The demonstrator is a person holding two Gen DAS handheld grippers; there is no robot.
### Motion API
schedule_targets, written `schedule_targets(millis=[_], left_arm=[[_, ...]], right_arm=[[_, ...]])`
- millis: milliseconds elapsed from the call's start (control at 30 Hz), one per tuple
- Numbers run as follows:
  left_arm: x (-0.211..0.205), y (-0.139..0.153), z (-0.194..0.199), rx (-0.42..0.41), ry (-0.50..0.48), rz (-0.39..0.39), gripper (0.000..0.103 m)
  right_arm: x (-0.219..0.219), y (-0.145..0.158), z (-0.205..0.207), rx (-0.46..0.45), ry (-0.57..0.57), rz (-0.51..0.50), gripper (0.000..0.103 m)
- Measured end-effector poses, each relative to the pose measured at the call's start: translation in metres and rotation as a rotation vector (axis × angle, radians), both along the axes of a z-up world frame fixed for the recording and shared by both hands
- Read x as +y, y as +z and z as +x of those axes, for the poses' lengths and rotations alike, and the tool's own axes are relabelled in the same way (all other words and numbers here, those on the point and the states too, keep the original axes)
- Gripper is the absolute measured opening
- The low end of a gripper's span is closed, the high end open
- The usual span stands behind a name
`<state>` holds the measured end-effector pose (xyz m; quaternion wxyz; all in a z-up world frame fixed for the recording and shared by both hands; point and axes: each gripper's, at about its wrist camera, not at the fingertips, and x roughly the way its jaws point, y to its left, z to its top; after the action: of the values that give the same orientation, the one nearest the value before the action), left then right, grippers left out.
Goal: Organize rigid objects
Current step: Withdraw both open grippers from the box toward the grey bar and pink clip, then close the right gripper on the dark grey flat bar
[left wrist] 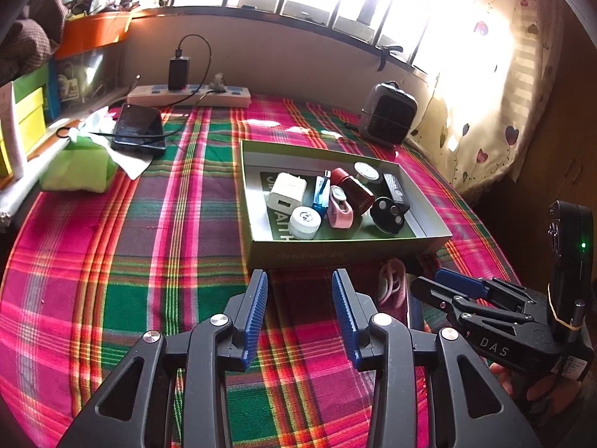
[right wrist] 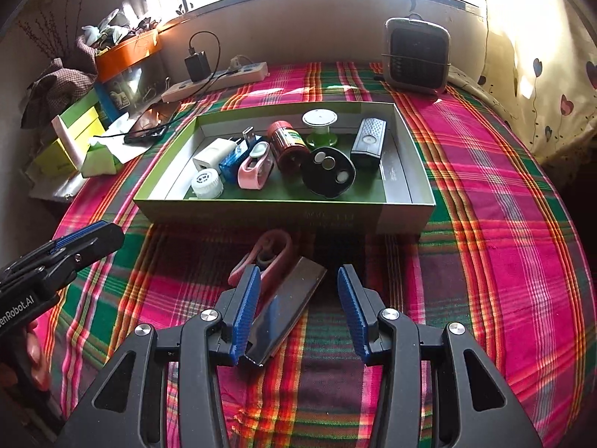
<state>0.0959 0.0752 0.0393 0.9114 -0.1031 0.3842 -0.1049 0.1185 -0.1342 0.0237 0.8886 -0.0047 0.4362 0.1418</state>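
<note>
**A:** What is on the bed, from left to right?

**B:** At the left edge of the plaid cloth (right wrist: pixel 503 194) sit stacked boxes and a green tissue pack (left wrist: pixel 76 171). Near the far edge lie a white power strip (left wrist: pixel 188 96) and a dark phone (left wrist: pixel 138 130). In the middle is a shallow green box (right wrist: pixel 283 211) already holding small hard items: a white charger (right wrist: pixel 211 156), a white cap (right wrist: pixel 206 183), a pink clip (right wrist: pixel 253 170), a red jar (right wrist: pixel 289 142), a black disc (right wrist: pixel 328 173) and a black remote (right wrist: pixel 368 142). A small grey heater (right wrist: pixel 416 56) stands at the far right corner.

**A:** And the grippers?

**B:** The left gripper (left wrist: pixel 300 302) hovers over bare cloth, jaws wide apart, holding nothing. The right gripper (right wrist: pixel 296 306) is also spread wide and empty, low over two items left just outside the box's near wall: pink scissors (right wrist: pixel 266 252) and a flat dark bar (right wrist: pixel 287 302), touching each other.

**A:** So which step is this?

**B:** I'd judge it is the reach for the last loose pieces. The bar lies skewed near the right gripper's left finger, so the next move calls for centring over it, closing, then lifting it over the near wall.
</note>
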Motion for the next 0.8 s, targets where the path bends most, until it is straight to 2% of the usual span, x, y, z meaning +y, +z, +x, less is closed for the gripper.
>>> schedule_targets(millis=[267, 500, 800], left_arm=[[0.006, -0.010, -0.006, 0.024, -0.006, -0.005, 0.035], [0.000, -0.013, -0.008, 0.042, -0.015, 0.002, 0.035], [-0.012, -0.015, -0.005, 0.062, -0.016, 0.029, 0.035]], right_arm=[[0.010, -0.012, -0.008, 0.039, -0.009, -0.026, 0.045], [0.013, -0.015, -0.006, 0.023, -0.034, -0.089, 0.045], [-0.007, -0.016, -0.009, -0.004, -0.050, -0.104, 0.045]])
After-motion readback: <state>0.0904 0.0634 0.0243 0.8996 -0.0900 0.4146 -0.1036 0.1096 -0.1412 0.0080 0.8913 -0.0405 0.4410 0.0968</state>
